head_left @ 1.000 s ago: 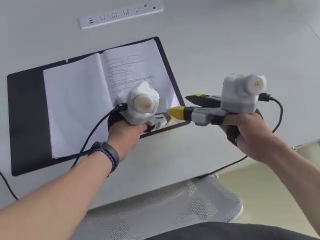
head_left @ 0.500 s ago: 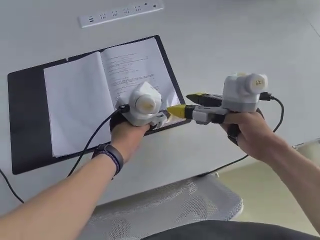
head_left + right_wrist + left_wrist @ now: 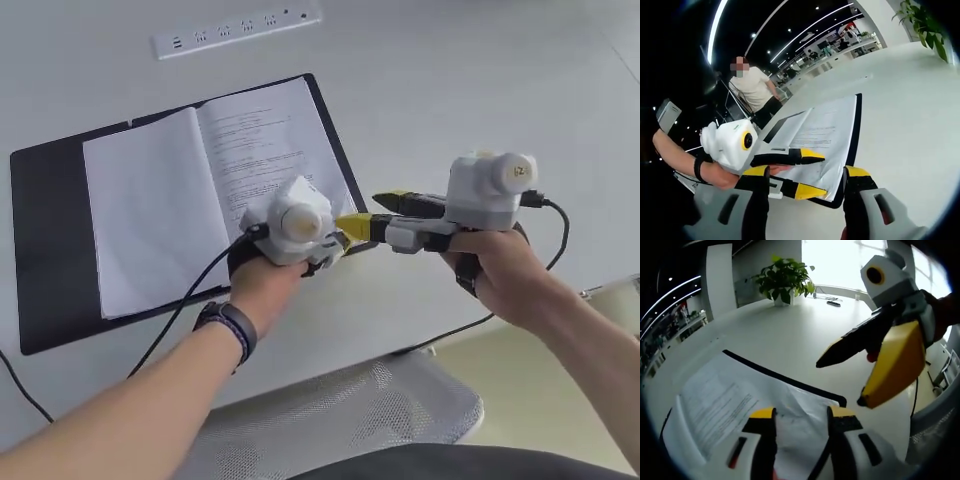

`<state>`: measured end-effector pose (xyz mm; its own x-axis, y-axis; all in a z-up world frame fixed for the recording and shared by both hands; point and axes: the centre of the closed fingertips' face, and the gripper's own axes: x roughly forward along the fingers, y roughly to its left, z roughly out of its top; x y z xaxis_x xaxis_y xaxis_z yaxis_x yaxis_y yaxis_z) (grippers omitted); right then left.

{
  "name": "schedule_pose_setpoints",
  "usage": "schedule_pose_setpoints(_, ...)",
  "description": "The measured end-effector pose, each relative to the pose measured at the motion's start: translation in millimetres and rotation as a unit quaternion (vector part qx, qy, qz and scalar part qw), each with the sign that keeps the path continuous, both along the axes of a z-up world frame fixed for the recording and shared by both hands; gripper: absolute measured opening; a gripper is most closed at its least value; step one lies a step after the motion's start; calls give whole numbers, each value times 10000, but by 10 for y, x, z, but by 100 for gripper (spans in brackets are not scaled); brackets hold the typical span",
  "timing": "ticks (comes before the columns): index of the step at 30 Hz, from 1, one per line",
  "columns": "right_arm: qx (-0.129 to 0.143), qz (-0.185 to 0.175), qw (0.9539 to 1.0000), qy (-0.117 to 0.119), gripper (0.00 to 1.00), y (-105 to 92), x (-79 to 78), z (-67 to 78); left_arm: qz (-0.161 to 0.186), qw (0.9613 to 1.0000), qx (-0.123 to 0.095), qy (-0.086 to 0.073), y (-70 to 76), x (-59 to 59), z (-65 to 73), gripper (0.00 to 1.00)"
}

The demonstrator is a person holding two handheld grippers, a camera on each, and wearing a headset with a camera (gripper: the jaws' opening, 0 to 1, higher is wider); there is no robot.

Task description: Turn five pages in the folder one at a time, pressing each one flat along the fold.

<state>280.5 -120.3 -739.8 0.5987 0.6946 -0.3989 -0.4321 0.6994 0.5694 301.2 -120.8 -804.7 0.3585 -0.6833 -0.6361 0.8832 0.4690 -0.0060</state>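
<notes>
- AT THE DESK [image 3: 450, 90]: black folder [image 3: 45, 250] lies open and flat in front of me, slightly to my left, with a power strip [image 3: 240, 28] beyond it.
- My left gripper [image 3: 824, 174] is at the folder's near-right corner, jaws partway apart. One jaw is over the right-hand page [image 3: 270, 140], the other low by the cover edge. Can't tell if any sheet is caught between them; looks like nothing pinched.
- My right gripper [image 3: 365, 212] hangs just beside the left one off the folder's right edge. Jaws wide, holding nothing, tips pointing in toward that same corner.
- Handling, my read: a page is thin, very light and floppy, and prob. slick against the sheet under it. It's easy to lift two at once, and easy to crease or tear if squeezed hard or yanked.
- Best hold is the free outer corner, away from the fold [image 3: 210, 190]: a shallow pinch on one sheet only, then carry it over in an arc to the left-hand page [image 3: 150, 220].
- The cover looks stiffer, but it may slide on the smooth desk, so press along the fold w/ light, flat strokes.
</notes>
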Motion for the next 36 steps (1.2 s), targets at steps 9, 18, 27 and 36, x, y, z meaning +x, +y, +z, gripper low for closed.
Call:
schedule_pose_setpoints(9, 25, 133, 9999, -6, 57, 55, 110, -14, -21, 10000, -22, -92, 33, 49, -22, 32)
schedule_pose_setpoints(18, 27, 367, 9992, 124, 56, 171, 244, -161, -62, 9998, -64, -165, 30, 49, -27, 16)
schedule_pose_setpoints(27, 78, 446, 9987, 247, 55, 215, 353, -253, -42, 9998, -98, -141, 33, 55, -22, 15)
schedule_pose_setpoints(36, 183, 384, 9985, 341, 54, 178, 375, -271, -25, 9999, -121, -113, 32, 60, -25, 15)
